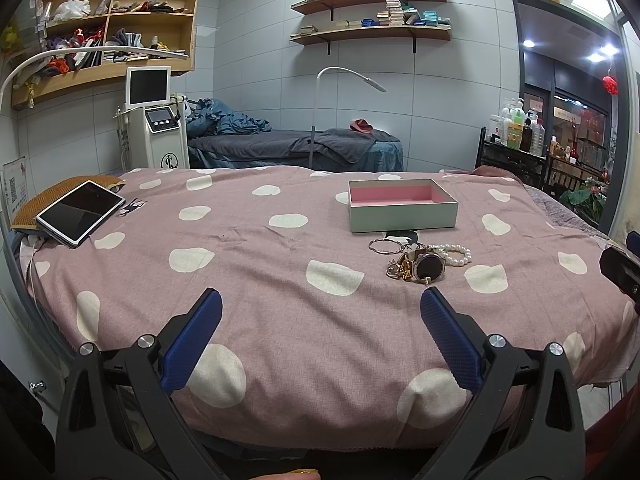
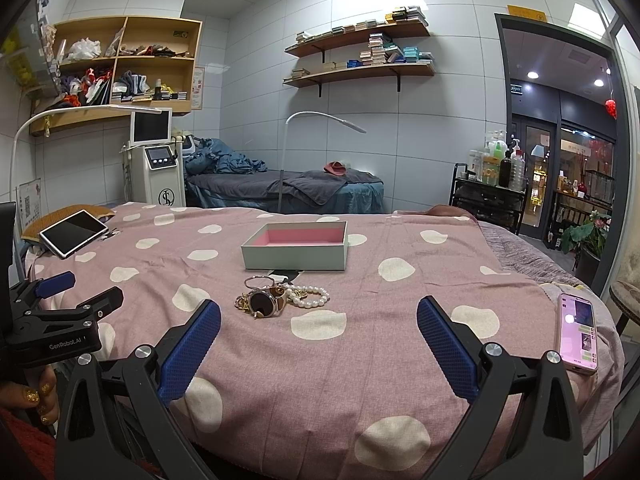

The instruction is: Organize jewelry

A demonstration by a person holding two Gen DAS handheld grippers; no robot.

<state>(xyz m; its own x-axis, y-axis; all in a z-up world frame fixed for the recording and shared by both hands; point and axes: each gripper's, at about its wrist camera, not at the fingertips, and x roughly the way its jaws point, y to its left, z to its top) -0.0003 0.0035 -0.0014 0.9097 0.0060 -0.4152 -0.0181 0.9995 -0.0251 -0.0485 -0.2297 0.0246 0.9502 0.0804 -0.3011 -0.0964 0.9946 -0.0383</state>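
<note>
A small pile of jewelry lies on the pink spotted bedspread: a gold watch (image 1: pixel 427 267) (image 2: pixel 264 301), a pearl bracelet (image 1: pixel 456 254) (image 2: pixel 307 295), a thin silver bangle (image 1: pixel 385 245) (image 2: pixel 259 281) and a gold chain (image 1: pixel 400 270). Just behind it stands an open grey box with pink lining (image 1: pixel 402 205) (image 2: pixel 296 245), empty. My left gripper (image 1: pixel 320 304) is open and empty, near and left of the pile. My right gripper (image 2: pixel 318 314) is open and empty, near and right of the pile. The left gripper also shows in the right wrist view (image 2: pixel 80 292).
A tablet (image 1: pixel 80 212) (image 2: pixel 74 233) lies at the bed's far left corner. A lit pink phone (image 2: pixel 578 332) lies near the bed's right edge. Behind are a second bed, a floor lamp (image 1: pixel 352 80), a white machine (image 1: pixel 158 128) and a bottle cart (image 1: pixel 516 148).
</note>
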